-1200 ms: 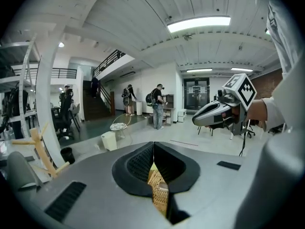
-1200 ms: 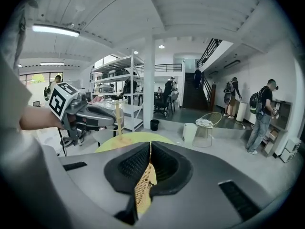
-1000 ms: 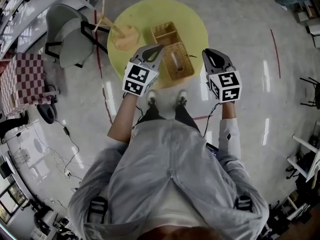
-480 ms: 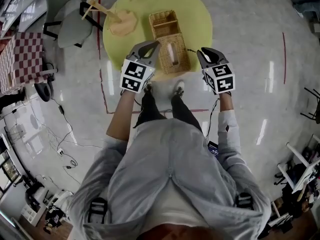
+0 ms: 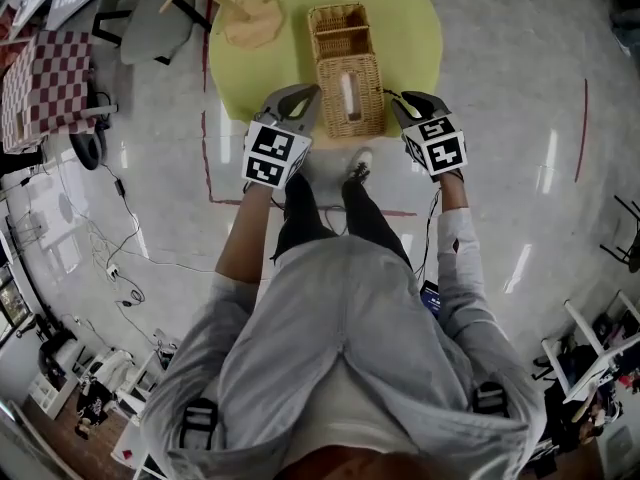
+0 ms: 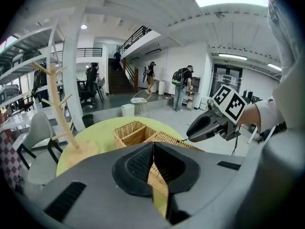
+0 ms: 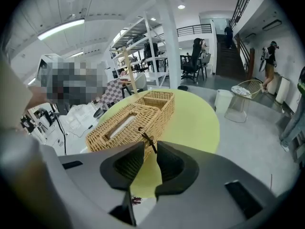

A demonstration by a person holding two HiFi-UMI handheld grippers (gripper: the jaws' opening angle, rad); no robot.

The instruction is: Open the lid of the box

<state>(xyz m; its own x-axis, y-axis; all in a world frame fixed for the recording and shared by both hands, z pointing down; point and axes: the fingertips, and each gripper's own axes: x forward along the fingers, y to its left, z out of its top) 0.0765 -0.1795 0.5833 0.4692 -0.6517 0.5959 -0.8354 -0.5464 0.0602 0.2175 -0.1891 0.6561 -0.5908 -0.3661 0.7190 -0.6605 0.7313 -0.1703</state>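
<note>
Head view: wicker box (image 5: pixel 350 93) sits at the near edge of the round yellow table (image 5: pixel 405 23). Its slotted lid lies flat and shut. An open wicker compartment joins the box on its far side.

Left gripper (image 5: pixel 310 94): I see it just beside the box's left wall, at the near corner. I cannot tell whether it touches. In the left gripper view the left gripper's (image 6: pixel 153 146) tips are pressed together with nothing between them. Wicker shows only through the slit behind the tips, so the box (image 6: pixel 167 138) lies just beyond them. The open compartment is further off to the left.

Right gripper (image 5: pixel 401 101): just beside the box's right wall, tips turned in toward it. In the right gripper view the right gripper's (image 7: pixel 150 149) jaws stand apart and are opening. The box (image 7: pixel 128 123) lies ahead and to the left of the tips, its side wall nearest. A dark cord latch (image 7: pixel 145 136) hangs on that wall, and its lower end falls in the gap between the two fingertips. I see neither pad pressing on it.

Elsewhere: a wooden branch stand (image 5: pixel 250 18) sits on the table's far left, well apart from the box.
</note>
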